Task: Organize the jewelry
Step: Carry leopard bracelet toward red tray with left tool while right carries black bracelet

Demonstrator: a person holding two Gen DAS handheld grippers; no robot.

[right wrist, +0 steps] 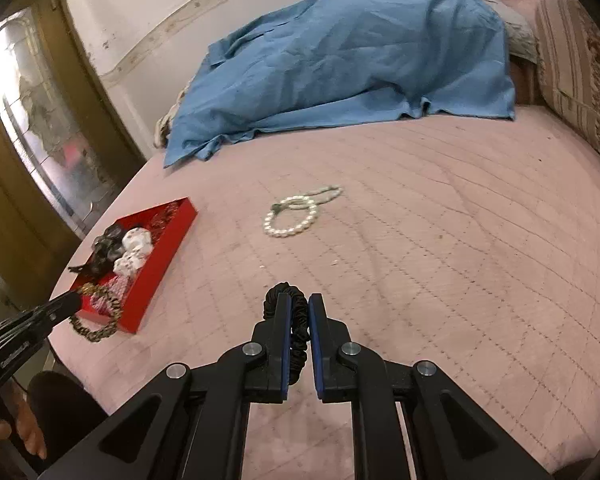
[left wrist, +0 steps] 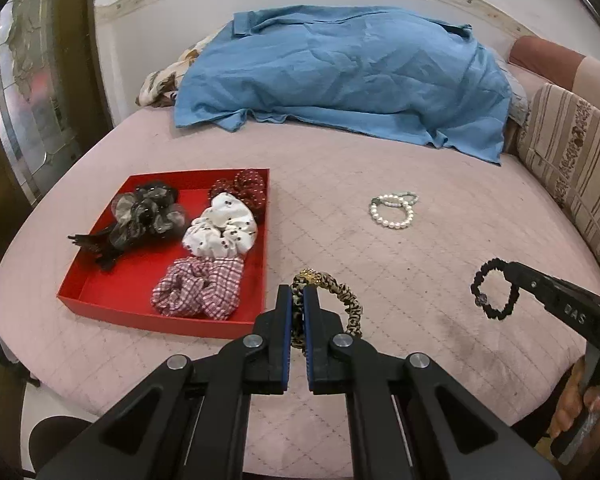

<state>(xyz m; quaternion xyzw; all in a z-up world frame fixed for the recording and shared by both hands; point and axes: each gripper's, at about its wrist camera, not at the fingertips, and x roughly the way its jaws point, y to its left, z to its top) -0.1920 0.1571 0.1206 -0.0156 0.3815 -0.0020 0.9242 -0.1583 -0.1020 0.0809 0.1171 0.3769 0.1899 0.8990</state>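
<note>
My left gripper (left wrist: 298,294) is shut on a leopard-print scrunchie (left wrist: 342,300) with a gold charm, held above the bed just right of the red tray (left wrist: 100,304). The tray holds several scrunchies: black sheer (left wrist: 148,212), white dotted (left wrist: 220,228), dark red dotted (left wrist: 244,188), pink plaid (left wrist: 200,286). My right gripper (right wrist: 299,302) is shut on a black scrunchie (right wrist: 298,320), also seen from the left wrist (left wrist: 494,292). Pearl bracelets (left wrist: 394,208) lie on the bed ahead, also in the right wrist view (right wrist: 296,216).
A pink quilted bed cover (left wrist: 380,260) carries everything. A blue cloth (left wrist: 340,76) drapes a heap at the back. A striped cushion (left wrist: 568,160) stands at the right. A mirrored door (left wrist: 28,100) is at the left. The tray also shows in the right wrist view (right wrist: 160,272).
</note>
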